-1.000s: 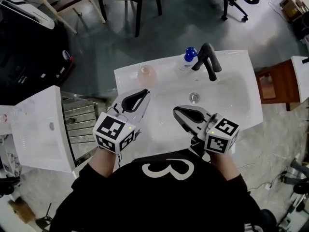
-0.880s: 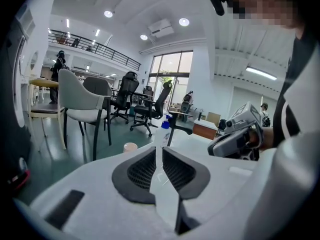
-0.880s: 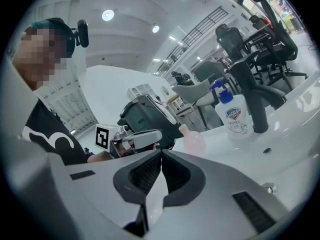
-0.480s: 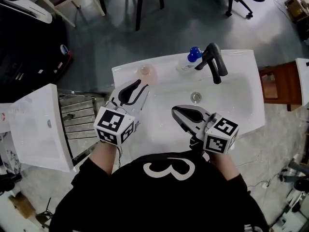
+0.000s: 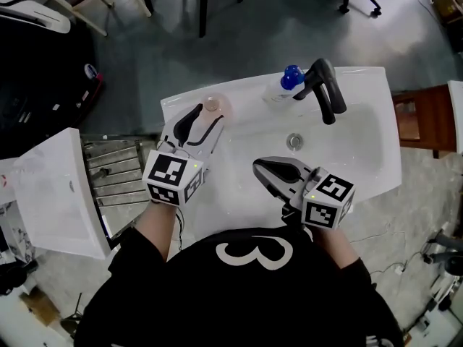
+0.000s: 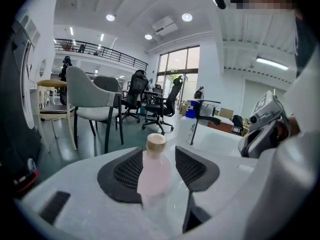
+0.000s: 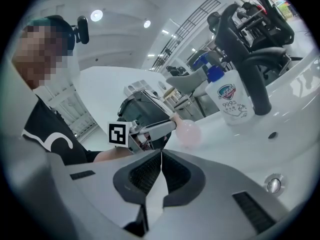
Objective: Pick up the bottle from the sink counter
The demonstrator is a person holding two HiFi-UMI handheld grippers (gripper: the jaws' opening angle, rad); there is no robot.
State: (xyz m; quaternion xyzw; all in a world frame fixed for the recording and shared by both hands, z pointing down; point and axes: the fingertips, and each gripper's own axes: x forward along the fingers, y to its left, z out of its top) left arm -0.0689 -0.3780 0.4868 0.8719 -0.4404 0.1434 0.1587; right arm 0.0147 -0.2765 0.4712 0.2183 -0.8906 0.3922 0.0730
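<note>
Since 1 second ago, the left gripper (image 5: pixel 202 118) has slid forward to the pink bottle (image 6: pixel 154 171), which stands on the back left corner of the sink counter (image 5: pixel 362 85). Its 2 jaws are opening wide. The bottle is between them, but the pads do not squeeze it yet. I think the reach is done and the grab comes next: close on the bottle's middle, then lift straight up. The right gripper (image 5: pixel 264 170) is closed tight on nothing, near the basin's front.

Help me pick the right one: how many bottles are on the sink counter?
2: a pink bottle at the counter's back-left corner; a blue-capped soap bottle beside the faucet. None looks hidden.
</note>
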